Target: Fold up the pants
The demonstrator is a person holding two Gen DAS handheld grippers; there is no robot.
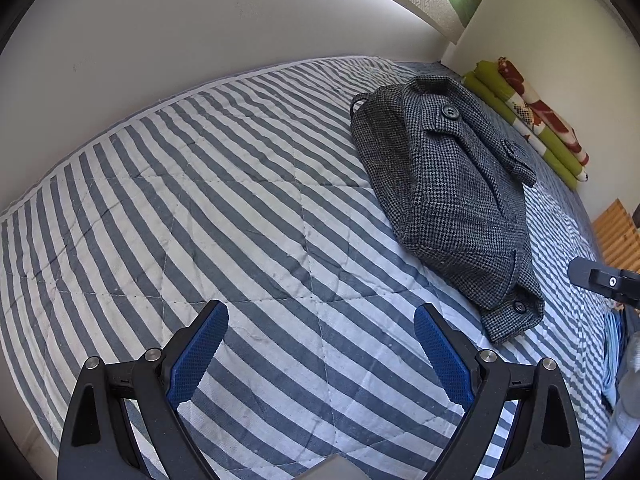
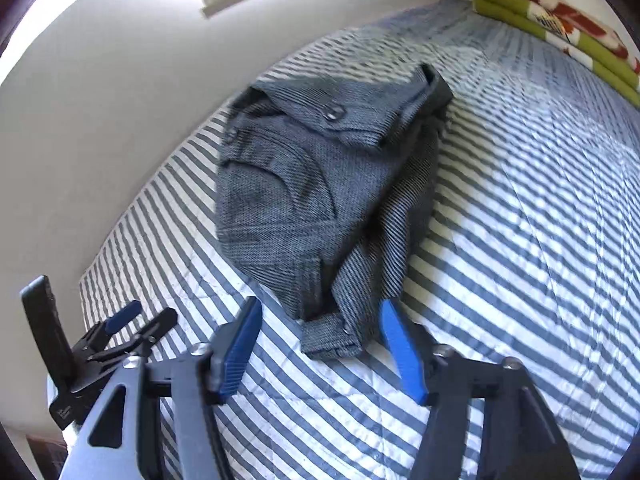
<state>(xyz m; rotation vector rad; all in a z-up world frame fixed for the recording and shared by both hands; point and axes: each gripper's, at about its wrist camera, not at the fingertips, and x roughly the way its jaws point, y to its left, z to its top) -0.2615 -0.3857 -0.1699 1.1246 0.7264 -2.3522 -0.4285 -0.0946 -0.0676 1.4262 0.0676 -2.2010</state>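
item: one pair of grey houndstooth wool pants with dark buttons (image 1: pixel 448 200), lying as a compact folded bundle on the blue-and-white striped quilted bed cover (image 1: pixel 200 200), towards its far right part and well in from the wall-side edge. progress, judged: the fold looks essentially complete; in the right wrist view one buttoned tab (image 2: pixel 330 338) and a loose flap along the near end stick out, so at most a tidy-up is left.

grippers: two. left gripper (image 1: pixel 321 334), blue pads spread wide, nothing between them, over bare cover near the bundle's near end. right gripper (image 2: pixel 320 320), fingers parted and clear of the cloth, not pinching; the tab lies just beyond the tips.

other: one stack of green, red and white folded blankets (image 1: pixel 532 120) at the far right corner; one wooden slatted surface (image 1: pixel 618 232) past the right edge.
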